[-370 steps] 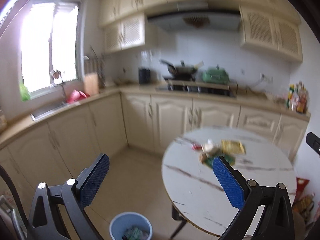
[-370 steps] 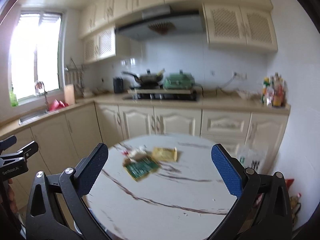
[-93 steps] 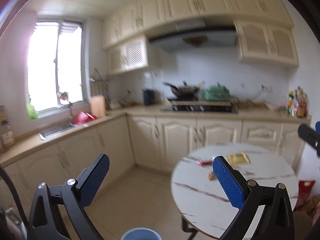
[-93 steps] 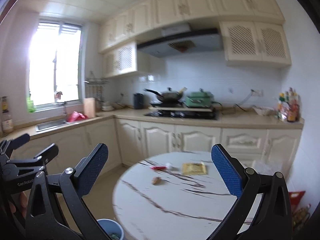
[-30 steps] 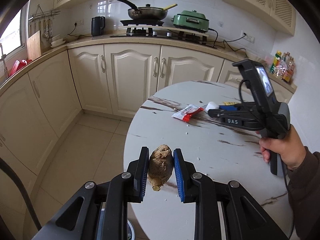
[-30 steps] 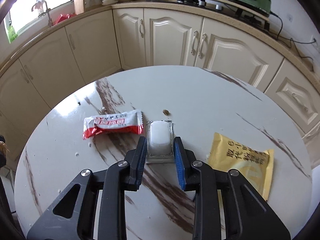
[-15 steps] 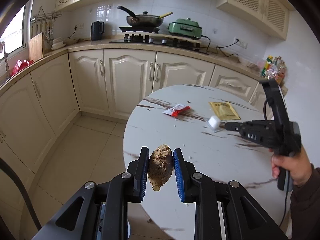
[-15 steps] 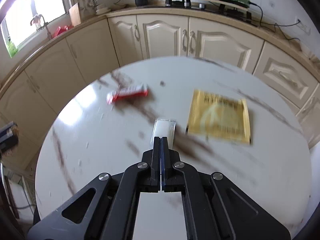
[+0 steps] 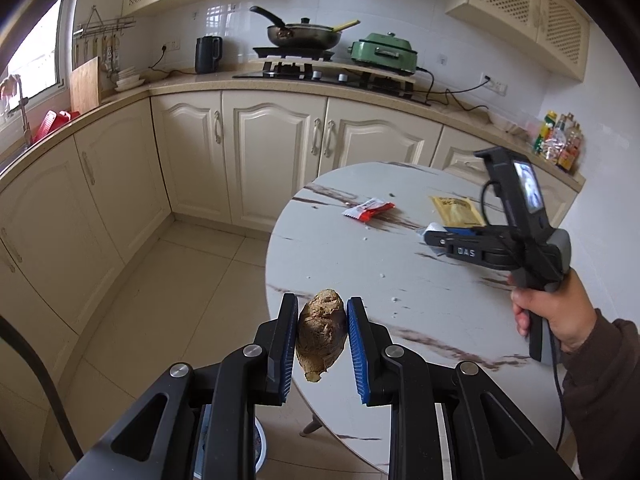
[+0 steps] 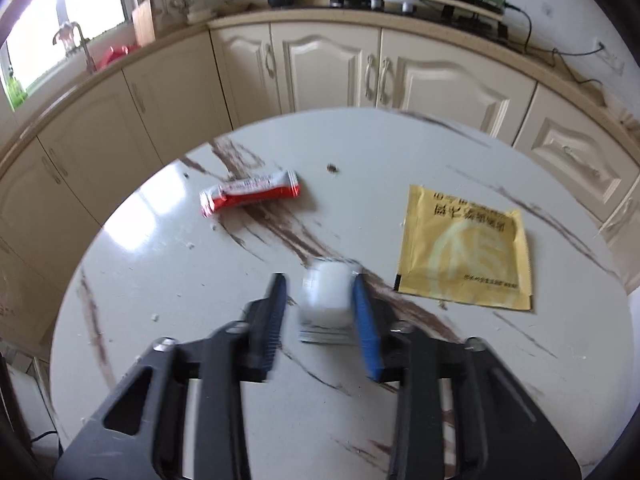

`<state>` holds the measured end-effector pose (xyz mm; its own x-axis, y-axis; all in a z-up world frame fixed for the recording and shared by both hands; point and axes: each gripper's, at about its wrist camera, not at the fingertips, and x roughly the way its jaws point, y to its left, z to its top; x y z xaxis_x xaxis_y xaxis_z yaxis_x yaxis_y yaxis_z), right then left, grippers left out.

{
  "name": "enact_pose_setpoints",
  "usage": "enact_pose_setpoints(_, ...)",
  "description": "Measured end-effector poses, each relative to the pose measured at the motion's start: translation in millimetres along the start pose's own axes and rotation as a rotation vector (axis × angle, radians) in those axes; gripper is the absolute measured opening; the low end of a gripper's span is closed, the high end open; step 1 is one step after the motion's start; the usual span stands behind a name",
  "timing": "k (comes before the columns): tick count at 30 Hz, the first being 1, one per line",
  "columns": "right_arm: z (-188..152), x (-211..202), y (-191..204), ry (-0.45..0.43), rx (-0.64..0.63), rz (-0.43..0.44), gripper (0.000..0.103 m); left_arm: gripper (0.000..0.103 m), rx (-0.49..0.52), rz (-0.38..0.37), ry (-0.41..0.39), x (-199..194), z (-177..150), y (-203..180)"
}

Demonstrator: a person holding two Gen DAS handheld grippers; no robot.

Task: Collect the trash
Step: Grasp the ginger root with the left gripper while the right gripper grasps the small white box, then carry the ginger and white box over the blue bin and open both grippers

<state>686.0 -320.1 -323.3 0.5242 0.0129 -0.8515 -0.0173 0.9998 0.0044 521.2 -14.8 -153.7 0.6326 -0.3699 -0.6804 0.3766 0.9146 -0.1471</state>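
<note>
Two hand-held grippers: left (image 9: 322, 338) pinching brown scrap (image 9: 321, 334), right (image 10: 320, 312), marked "DAS", spread.

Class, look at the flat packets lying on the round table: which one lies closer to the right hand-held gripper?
The yellow sachet. It lies just beside the right hand-held gripper, next to its blue-padded finger, while the red-and-white wrapper lies farther off, toward the table's far left.
</note>
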Motion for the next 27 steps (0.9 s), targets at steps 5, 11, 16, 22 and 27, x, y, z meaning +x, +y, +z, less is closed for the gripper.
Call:
enact_pose_setpoints(5,-8.8,-9.9,-2.2,-0.033,0.007,-0.014,0.020,0.021,-0.018,0.001,-0.006,-0.6,5.0,8.2)
enact_pose_setpoints(11,-16.9,-63.5,24.1,-0.133,-0.001,0.032,0.020,0.021,-0.078,0.005,-0.021,-14.8,-5.8,38.5)
enact_pose_setpoints(16,-22.1,-105.8,98.8,-0.216,-0.063,0.189,0.020,0.021,-0.134,0.048,-0.028,-35.8,-28.3,79.4)
enact_pose_setpoints(22,-35.9,-96.3,220.2,-0.193,-0.159,0.402,0.020,0.021,-0.247,0.132,0.039,-40.1,-73.5,142.4)
enact_pose_setpoints(27,-58.7,-30.5,295.4,-0.060,-0.172,0.485,0.020,0.021,-0.357,0.208,0.149,-12.8,-117.9,194.9)
